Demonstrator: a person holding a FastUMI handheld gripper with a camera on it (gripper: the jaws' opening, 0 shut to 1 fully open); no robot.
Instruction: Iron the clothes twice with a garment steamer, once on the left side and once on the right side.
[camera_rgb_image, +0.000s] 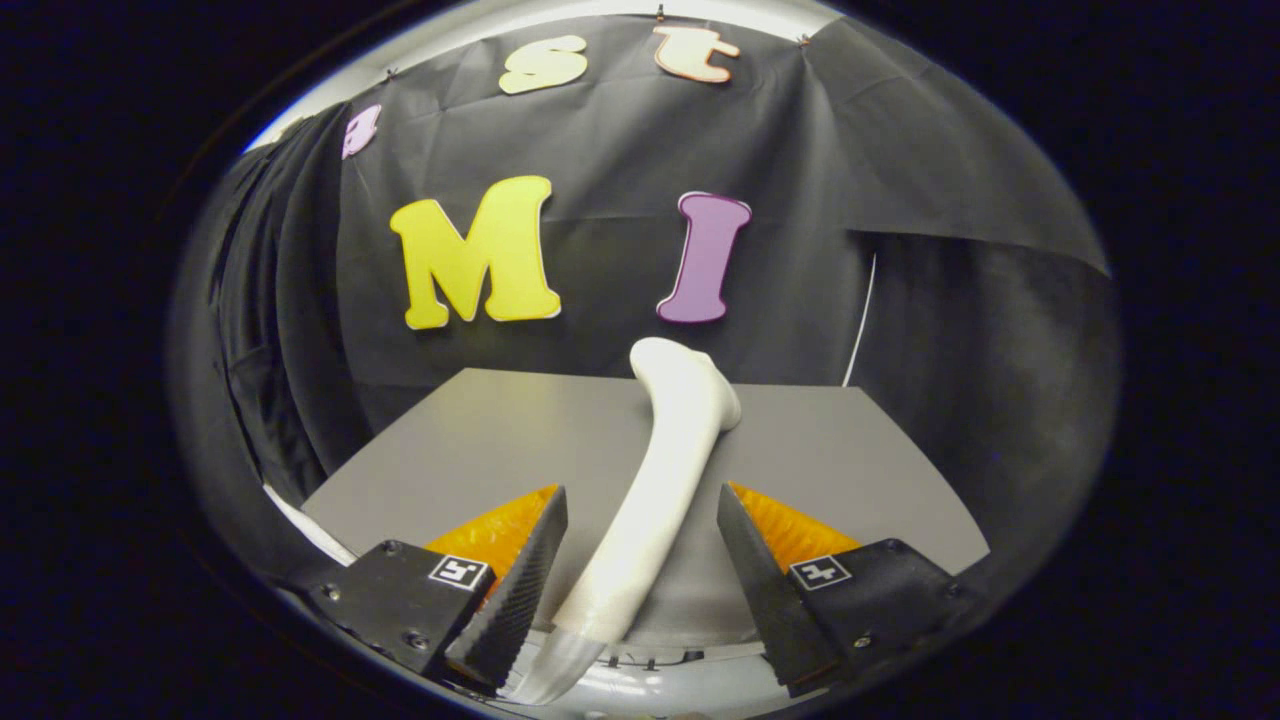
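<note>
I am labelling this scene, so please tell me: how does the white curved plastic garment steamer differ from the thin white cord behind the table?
The white curved plastic garment steamer is thick; the thin white cord is slender. The steamer lies on the grey table, running between the open tongs; the cord hangs along the black cloth beyond the table. Both are white.
</note>
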